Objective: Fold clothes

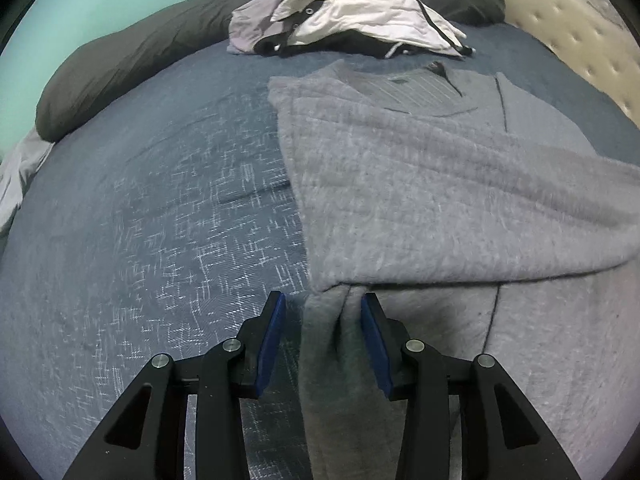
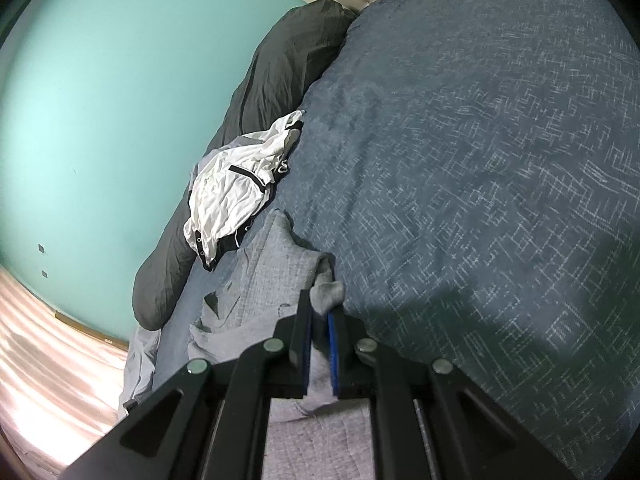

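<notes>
Grey sweater (image 1: pixel 420 184) lies spread on the blue bedspread (image 1: pixel 160 220), collar toward the crumpled white garment (image 1: pixel 360 12), one side folded over. Left gripper (image 1: pixel 323 312): jaws apart, straddling a hanging fold at the hem. Right gripper (image 2: pixel 320 320): clamped on a sweater edge. Knit looks soft, limp and stretchy; hold at corners.

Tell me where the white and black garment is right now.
The white and black garment lies crumpled at the far side of the bed, against the dark pillow, just beyond the grey sweater.
</notes>
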A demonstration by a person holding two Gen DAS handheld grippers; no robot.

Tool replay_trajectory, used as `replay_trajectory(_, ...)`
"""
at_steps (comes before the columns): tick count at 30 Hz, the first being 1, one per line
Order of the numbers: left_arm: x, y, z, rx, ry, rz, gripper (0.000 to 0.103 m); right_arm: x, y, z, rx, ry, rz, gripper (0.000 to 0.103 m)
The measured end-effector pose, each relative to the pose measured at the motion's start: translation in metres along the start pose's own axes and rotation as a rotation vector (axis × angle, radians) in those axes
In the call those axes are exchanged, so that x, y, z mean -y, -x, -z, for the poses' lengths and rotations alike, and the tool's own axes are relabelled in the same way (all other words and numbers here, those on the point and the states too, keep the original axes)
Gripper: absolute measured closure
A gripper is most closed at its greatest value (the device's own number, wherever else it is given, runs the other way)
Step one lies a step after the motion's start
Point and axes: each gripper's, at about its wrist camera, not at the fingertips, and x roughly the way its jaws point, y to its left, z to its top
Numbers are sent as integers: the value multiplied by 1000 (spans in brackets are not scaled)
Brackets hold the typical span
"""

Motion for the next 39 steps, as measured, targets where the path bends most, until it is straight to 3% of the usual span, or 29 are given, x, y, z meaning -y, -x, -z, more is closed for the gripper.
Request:
replay_trajectory(17,-18,6,-23,24,72,21,62,0,-4,1,-10,6,2,97)
replay_trajectory(19,-23,7,-26,23,73,10,86,-2,-5,2,-13,11,3,97)
replay_trajectory(22,-28,10,-30,23,68,-5,93,-4,-6,4,-17,17,-1,97)
replay_trajectory(33,-54,-2,-13,9,148,-40,94,-18,-17,15,-78,62,-19,97)
replay_trajectory(39,-61,-17,-8,-21,221,-6,94,-28,-24,27,-127,96,3,97)
